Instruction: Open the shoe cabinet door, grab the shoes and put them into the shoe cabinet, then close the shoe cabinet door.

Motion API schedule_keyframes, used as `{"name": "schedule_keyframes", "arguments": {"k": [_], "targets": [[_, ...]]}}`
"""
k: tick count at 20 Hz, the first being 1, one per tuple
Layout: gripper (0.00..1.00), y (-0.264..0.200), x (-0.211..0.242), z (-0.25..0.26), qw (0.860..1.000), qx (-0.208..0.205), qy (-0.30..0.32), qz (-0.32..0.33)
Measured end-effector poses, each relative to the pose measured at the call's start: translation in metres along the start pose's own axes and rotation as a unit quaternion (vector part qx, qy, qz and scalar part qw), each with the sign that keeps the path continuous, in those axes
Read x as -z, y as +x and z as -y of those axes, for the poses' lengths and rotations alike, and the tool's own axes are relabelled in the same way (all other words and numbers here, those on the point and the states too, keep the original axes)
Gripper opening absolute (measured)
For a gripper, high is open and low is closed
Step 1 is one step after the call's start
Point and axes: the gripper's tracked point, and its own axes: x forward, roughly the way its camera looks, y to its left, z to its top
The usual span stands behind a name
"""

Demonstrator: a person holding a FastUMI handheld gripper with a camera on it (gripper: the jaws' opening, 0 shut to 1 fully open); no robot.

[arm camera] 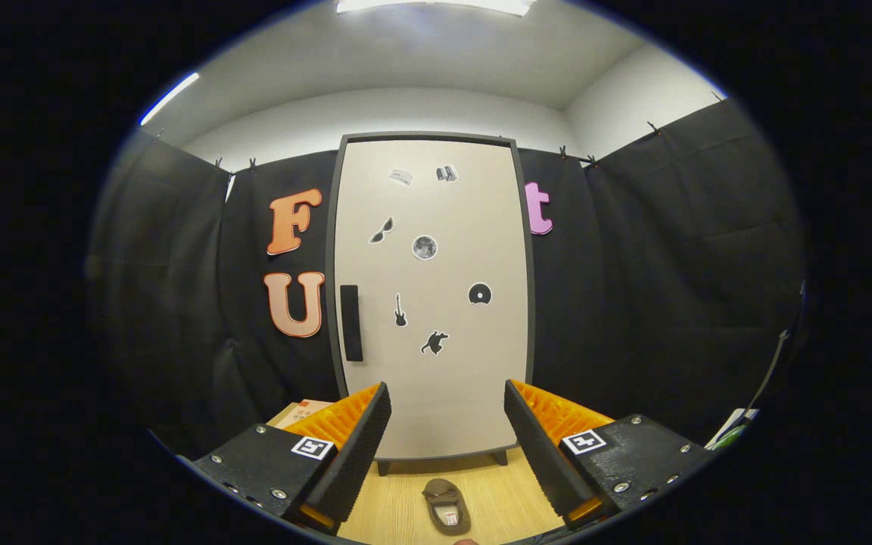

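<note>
Black cloth walls close in the booth on three sides, pinned up with small clips along their top edge, and above them run a white wall and a white ceiling with two bright light strips, one at the top centre of the frame and one at the upper left. Pale wood-grain floor (398,503) fills the bottom centre.

One shoe cabinet (430,303) stands upright against the back cloth in the middle of the frame. Its single beige door (451,393) is shut inside a dark frame, and one black vertical handle (350,322) sits at the door's left edge. Seven small stickers dot the door; their pictures are too small to read surely. Two short dark feet show under the cabinet.

One brown shoe (446,506) lies on the floor at the bottom centre, in front of the cabinet, its opening facing up; its near end is cut off.

One gripper (447,424) shows at the bottom of the frame, its two fingers spread wide apart with nothing between them but floor, the shoe and the cabinet door beyond. Each finger has an orange ribbed body and a black ribbed pad.

One cardboard box (306,412) at the lower left is mostly hidden behind the left finger. Something white and green at the lower right edge is too cut off to identify.
</note>
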Motion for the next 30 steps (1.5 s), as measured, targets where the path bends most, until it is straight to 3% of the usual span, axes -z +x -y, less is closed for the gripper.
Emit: {"name": "schedule_keyframes", "arguments": {"k": [17,30], "targets": [[0.94,0.139,0.016,-0.111,0.996,-0.091,-0.013,-0.015],[0.94,0.219,0.018,-0.150,0.996,-0.089,-0.033,-0.002]]}}
